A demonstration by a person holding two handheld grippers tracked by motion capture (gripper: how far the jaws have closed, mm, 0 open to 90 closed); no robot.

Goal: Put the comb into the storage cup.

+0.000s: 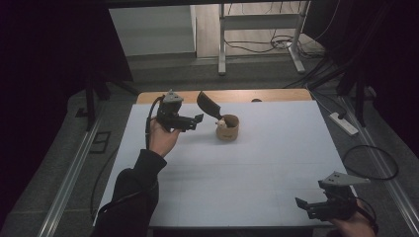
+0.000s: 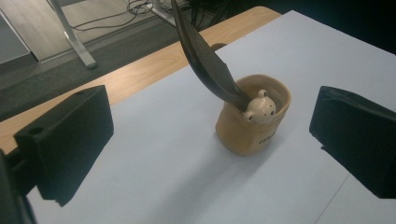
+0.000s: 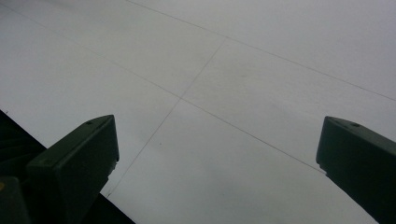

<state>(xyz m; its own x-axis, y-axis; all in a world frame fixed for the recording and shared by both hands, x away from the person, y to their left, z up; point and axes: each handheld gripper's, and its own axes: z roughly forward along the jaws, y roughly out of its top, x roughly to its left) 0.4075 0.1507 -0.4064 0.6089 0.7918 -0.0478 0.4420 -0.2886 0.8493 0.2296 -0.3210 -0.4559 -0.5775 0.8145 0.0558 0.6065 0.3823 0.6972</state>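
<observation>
Desk: white sheet-covered desk (image 1: 257, 163).
Cup: tan ceramic bear-face cup (image 2: 254, 122) near far edge, black shoehorn (image 2: 203, 60) inside.
Left claw (image 2: 210, 149): wide, empty, beside cup.
Right claw (image 1: 302, 206): wide, empty, near-right corner.

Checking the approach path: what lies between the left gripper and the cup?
Nothing: bare white table separates the left gripper from the cup holding the black spatula, as seen in the left gripper view.

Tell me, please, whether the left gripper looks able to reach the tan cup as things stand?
Probably yes: the left gripper is open, aimed at the tan cup, with bare table between; only the leaning black spatula might brush it.
</observation>
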